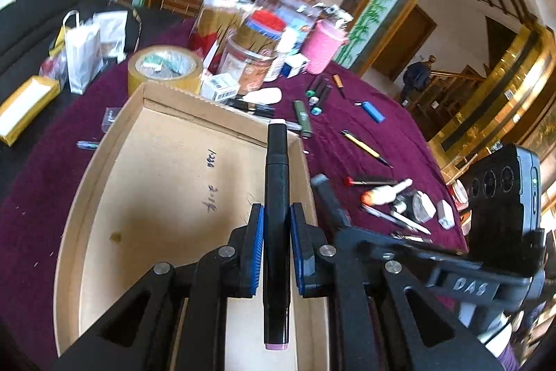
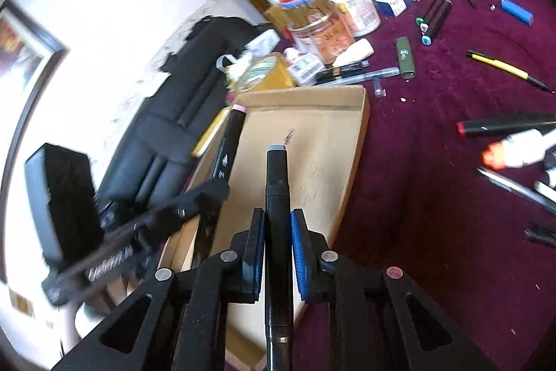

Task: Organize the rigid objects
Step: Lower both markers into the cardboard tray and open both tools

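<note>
My left gripper (image 1: 276, 214) is shut on a black marker with pink end caps (image 1: 276, 197), held above the open cardboard box (image 1: 104, 169). My right gripper (image 2: 277, 219) is shut on a black marker with a grey-blue cap (image 2: 277, 183), also held over the same box (image 2: 358, 141), which looks empty inside. In the right wrist view the left gripper and its pink-capped marker (image 2: 227, 145) show at the left. In the left wrist view the right gripper (image 1: 321, 185) shows at the right, beside the box's edge.
On the purple cloth (image 1: 382, 134) lie several pens and markers: a yellow pen (image 1: 365, 146), a red-capped marker (image 2: 504, 124), a green case (image 2: 405, 56), a blue lighter (image 2: 517, 11). Jars, a pink cup (image 1: 323, 46) and a tape roll (image 1: 163, 68) crowd the far side.
</note>
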{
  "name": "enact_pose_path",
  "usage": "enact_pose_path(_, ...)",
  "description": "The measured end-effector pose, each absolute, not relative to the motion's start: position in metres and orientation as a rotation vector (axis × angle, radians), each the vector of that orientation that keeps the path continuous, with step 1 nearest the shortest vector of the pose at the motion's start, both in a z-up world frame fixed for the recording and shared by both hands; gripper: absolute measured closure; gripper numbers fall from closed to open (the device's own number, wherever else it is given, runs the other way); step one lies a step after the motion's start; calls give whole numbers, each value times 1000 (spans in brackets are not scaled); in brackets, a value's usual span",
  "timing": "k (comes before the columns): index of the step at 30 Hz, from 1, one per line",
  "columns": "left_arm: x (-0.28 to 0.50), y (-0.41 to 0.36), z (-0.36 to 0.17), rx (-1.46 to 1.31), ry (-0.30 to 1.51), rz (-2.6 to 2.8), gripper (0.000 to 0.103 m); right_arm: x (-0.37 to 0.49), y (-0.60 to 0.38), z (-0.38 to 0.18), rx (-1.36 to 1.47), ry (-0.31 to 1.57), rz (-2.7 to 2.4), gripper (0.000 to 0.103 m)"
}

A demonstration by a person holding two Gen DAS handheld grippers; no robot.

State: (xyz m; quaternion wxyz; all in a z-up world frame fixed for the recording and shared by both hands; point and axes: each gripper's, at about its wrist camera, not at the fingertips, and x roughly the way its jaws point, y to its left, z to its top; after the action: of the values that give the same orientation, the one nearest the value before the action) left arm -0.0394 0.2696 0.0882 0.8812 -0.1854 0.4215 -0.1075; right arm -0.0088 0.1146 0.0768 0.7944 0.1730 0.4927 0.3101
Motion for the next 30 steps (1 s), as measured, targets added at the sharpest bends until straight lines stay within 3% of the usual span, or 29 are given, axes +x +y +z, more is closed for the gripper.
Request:
enact_pose_path(9, 5, 284, 38, -429, 986, -152, 89, 36, 141, 44, 315, 1114, 504, 85)
enact_pose_path(10, 4, 285, 38, -431, 981, -151, 88, 37, 141, 43, 298, 1104, 489, 79)
enact_pose_path(12, 1, 286, 41, -435, 964, -151, 76, 39, 140, 44, 286, 1086, 467, 66)
enact_pose_path(15, -3, 284, 49, -408, 930, -133, 59, 37, 134, 51, 269, 1049, 478, 61)
enact_pose_path(21, -15, 270, 77, -364, 864, -128, 53, 5, 100, 98, 179, 867, 441, 55)
enact_pose_path(23, -24, 261, 91, -336, 824, -122, 48, -11, 83, 117, 126, 778, 406, 48)
enact_pose_path(26, -41, 244, 111, -316, 765, -142, 40, -49, 49, 149, 37, 571, 281, 24)
enact_pose_path(28, -54, 229, 122, -301, 733, -173, 36, -70, 26, 163, 17, 435, 177, 0)
enact_pose_path(30, -64, 210, 129, -281, 718, -208, 29, -87, -1, 166, 28, 312, 91, 0)
